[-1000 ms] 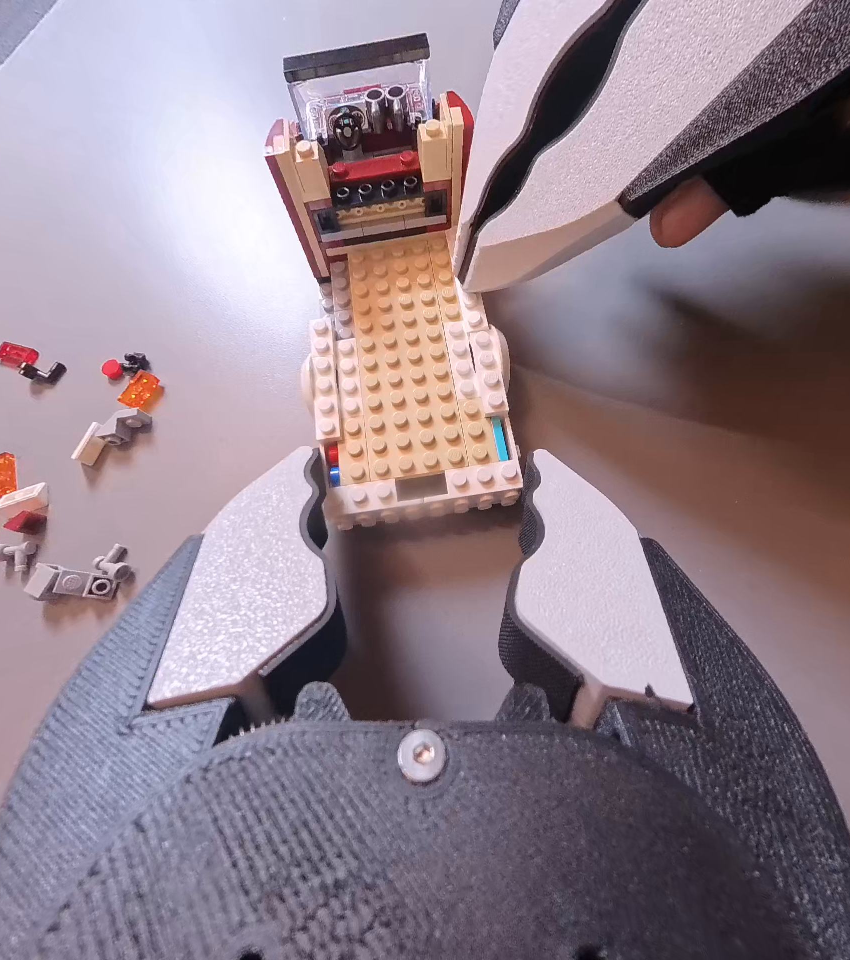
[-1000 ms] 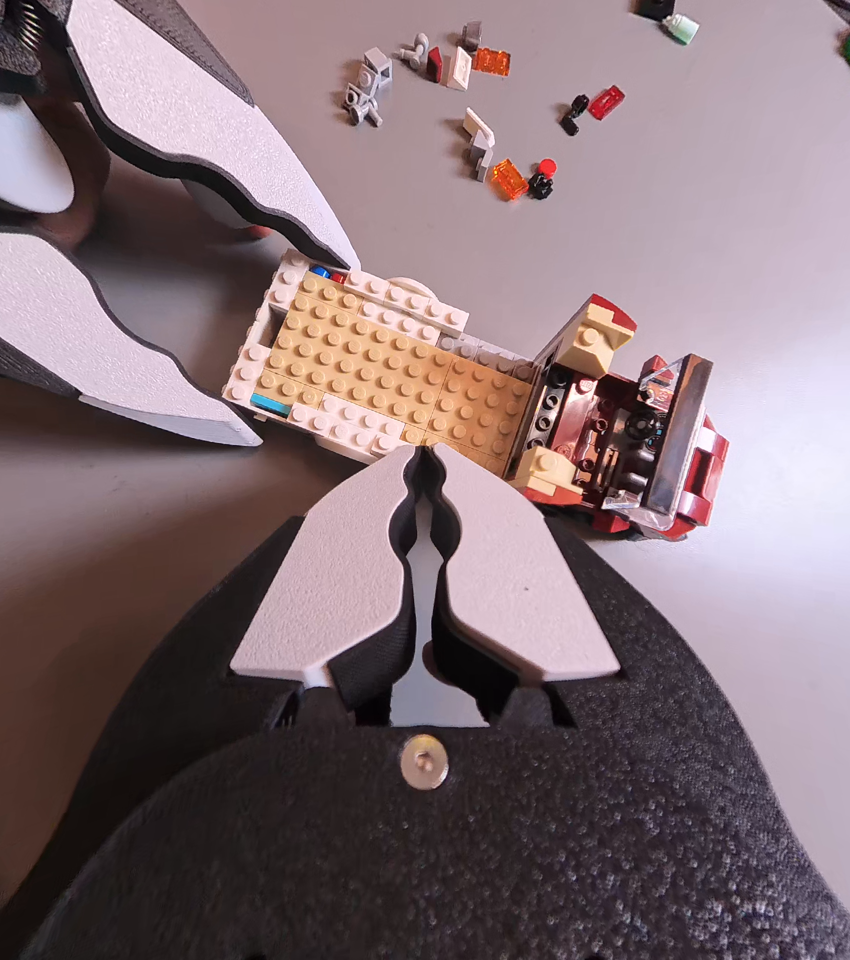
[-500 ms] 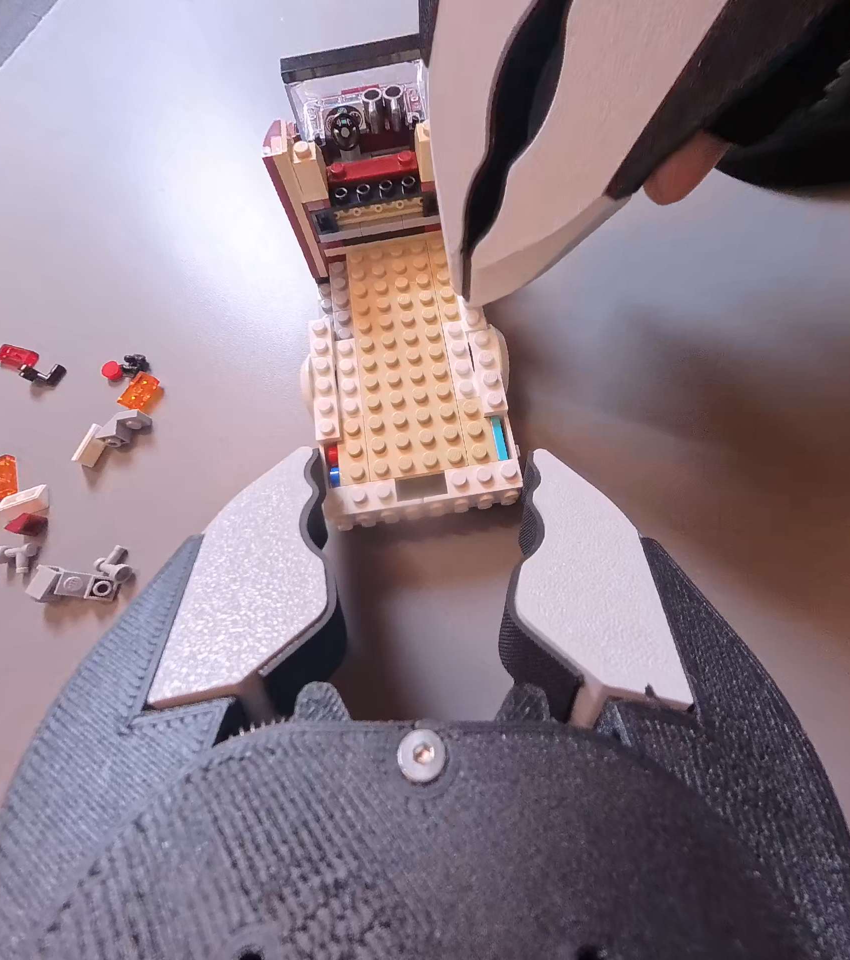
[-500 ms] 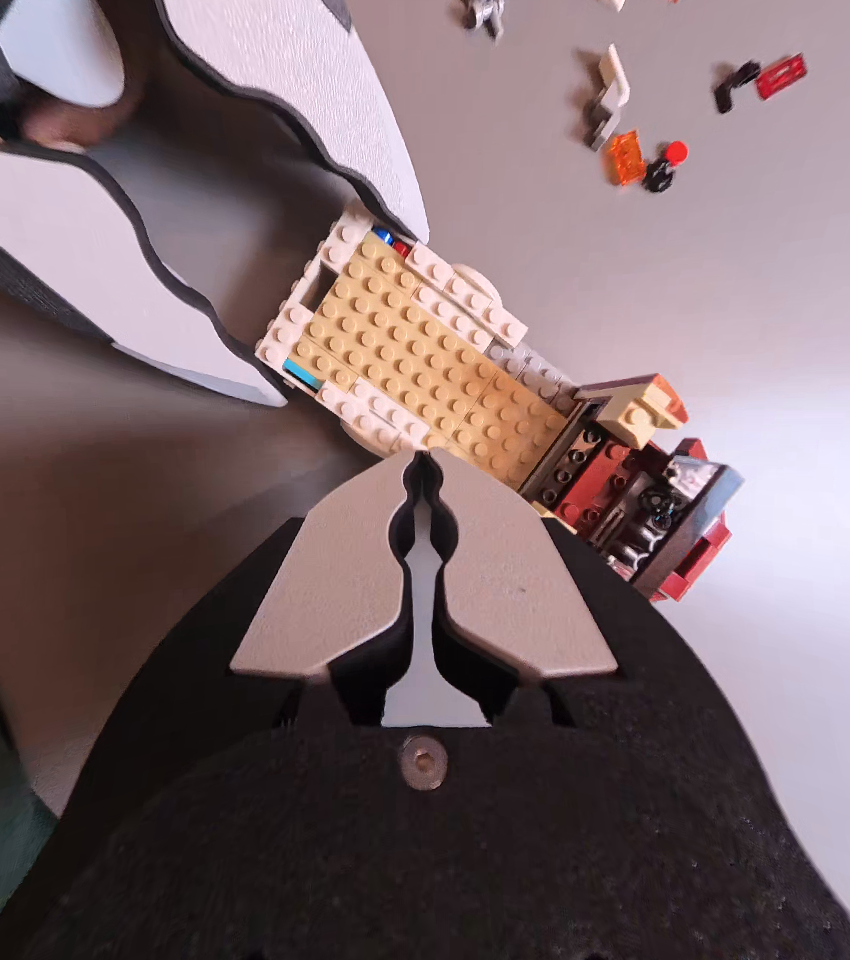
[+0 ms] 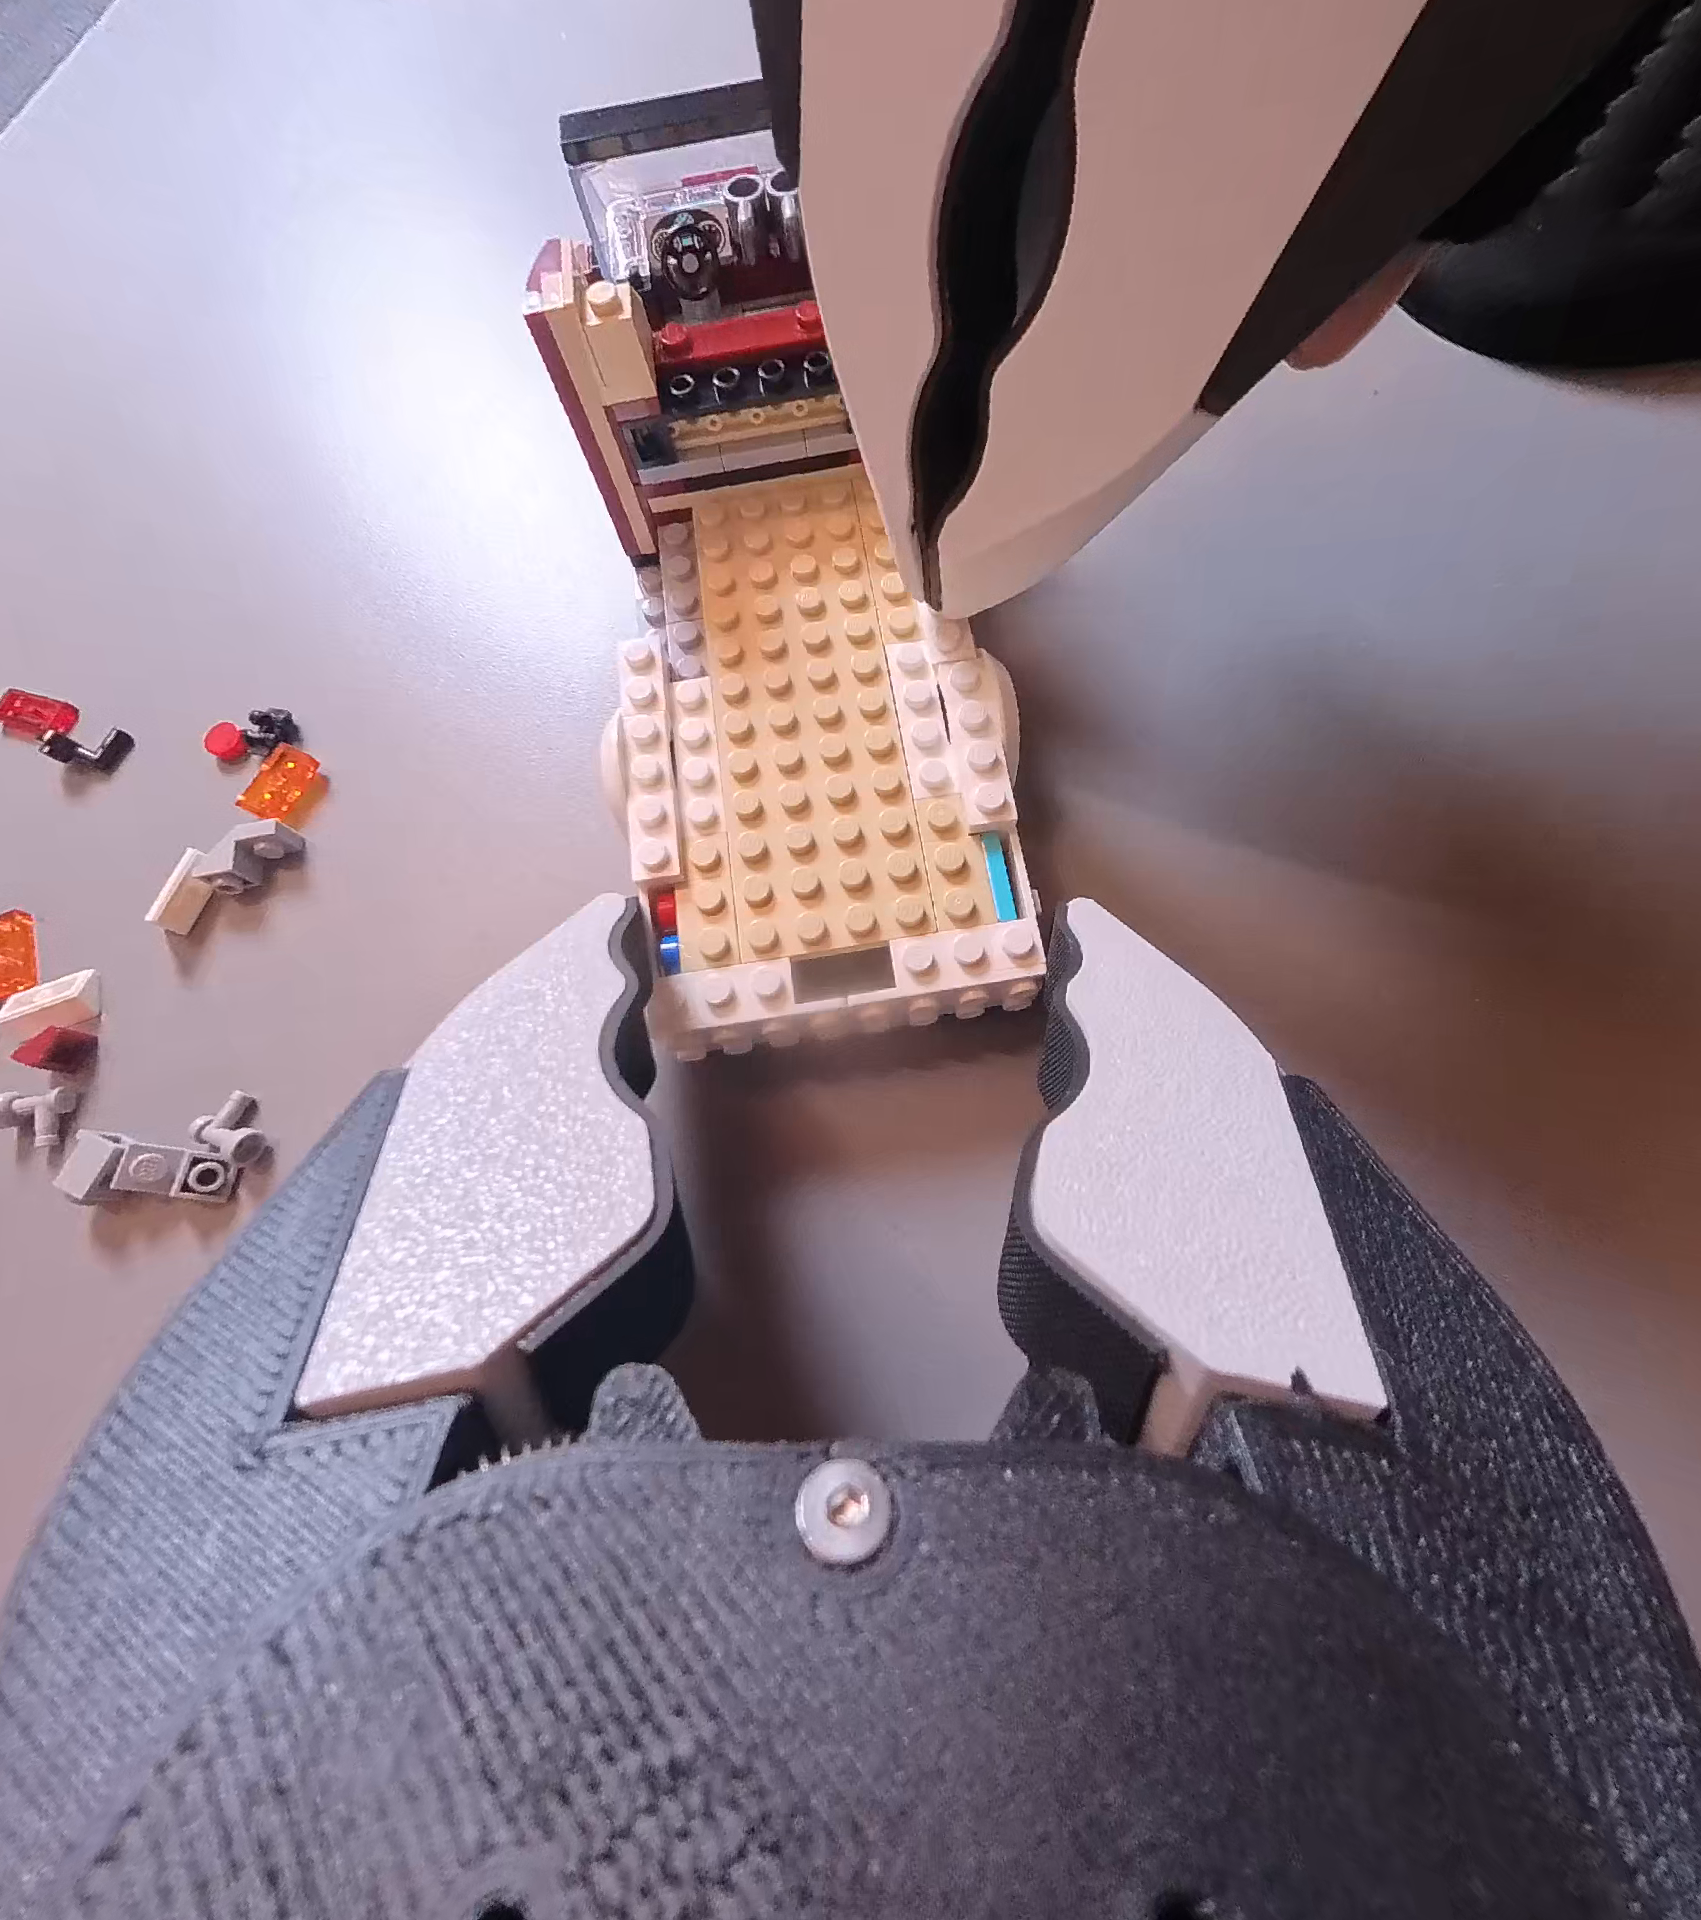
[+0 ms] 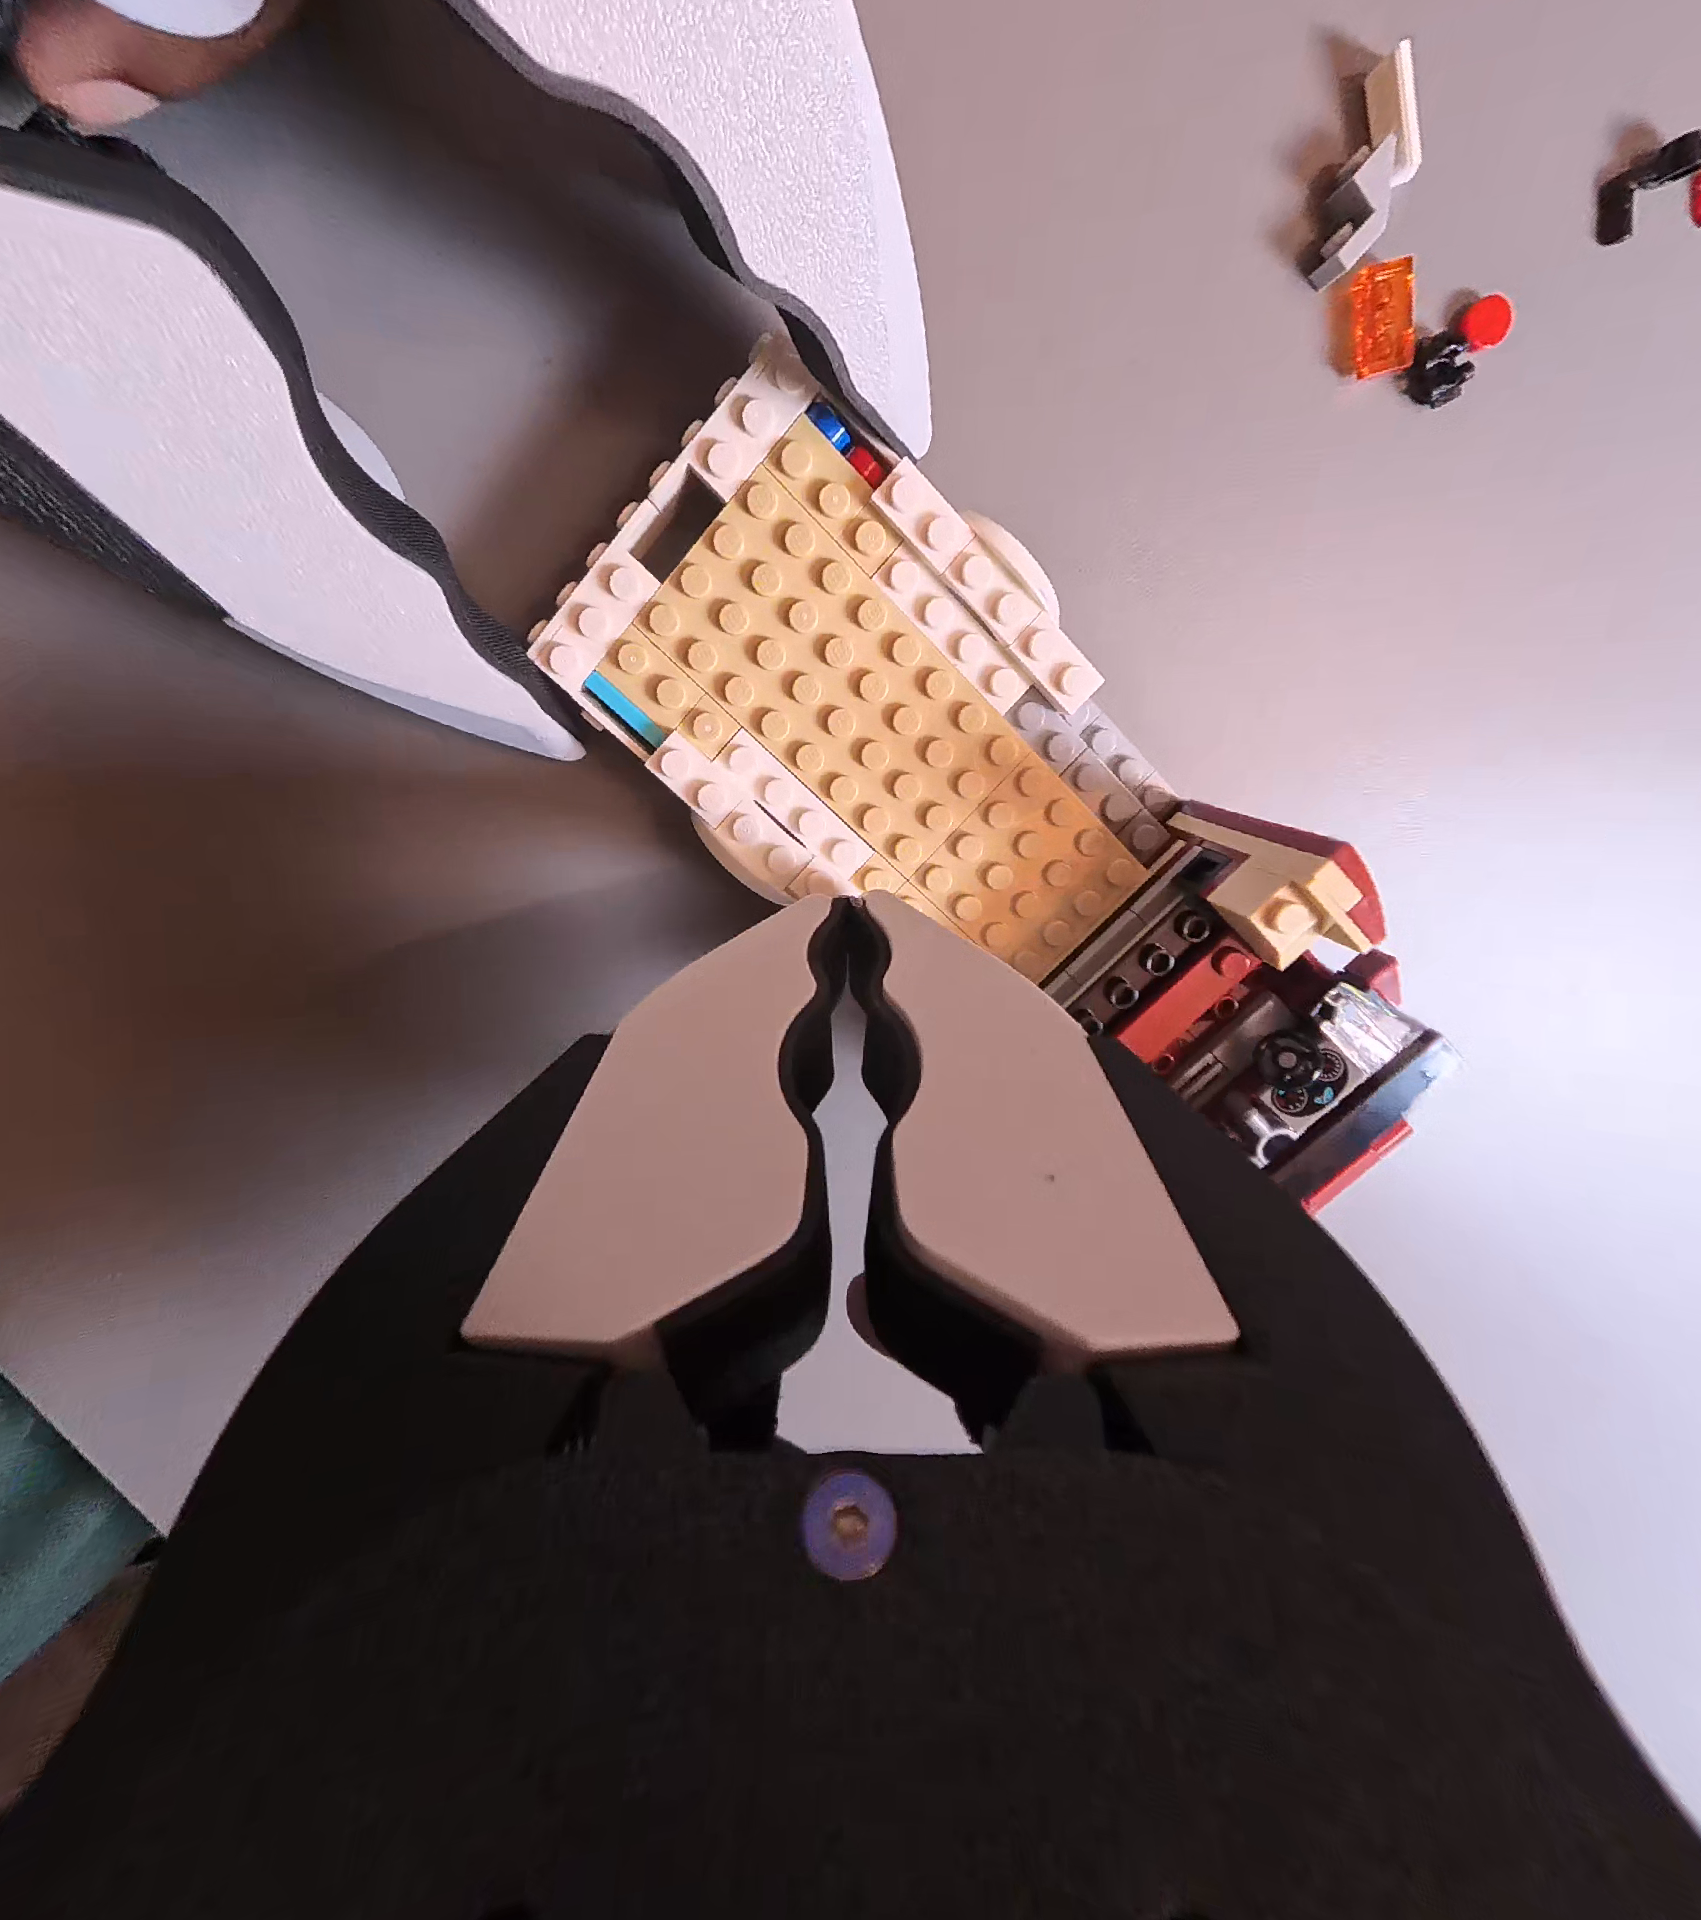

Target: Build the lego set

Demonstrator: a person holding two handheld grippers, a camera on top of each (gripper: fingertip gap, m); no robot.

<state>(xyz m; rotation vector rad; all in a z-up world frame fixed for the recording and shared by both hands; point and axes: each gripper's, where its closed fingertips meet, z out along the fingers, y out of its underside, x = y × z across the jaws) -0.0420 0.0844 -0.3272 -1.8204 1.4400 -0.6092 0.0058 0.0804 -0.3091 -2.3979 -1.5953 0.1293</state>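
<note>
A lego vehicle (image 5: 804,748) with a tan studded bed, white edges and a dark red cab with a clear windscreen lies on the table; it also shows in the right wrist view (image 6: 856,675). My left gripper (image 5: 846,935) has its two fingers against the two sides of the vehicle's rear end and holds it; it also shows in the right wrist view (image 6: 732,592). My right gripper (image 6: 848,906) is shut, with its tips on the vehicle's right edge just behind the cab. In the left wrist view it (image 5: 934,592) comes down steeply and hides the cab's right side. I see no piece between its tips.
Several loose small pieces lie on the table left of the vehicle: orange clear plates (image 5: 280,779), grey brackets (image 5: 145,1169), red, white and black bits. Some show in the right wrist view (image 6: 1376,312). A gloved hand (image 5: 1604,208) holds the right gripper. Spacing between my two grippers at the tips: around 6 cm.
My right gripper has swung more upright over the cab while its tips stayed at the vehicle's right edge. My left gripper and the vehicle have not moved.
</note>
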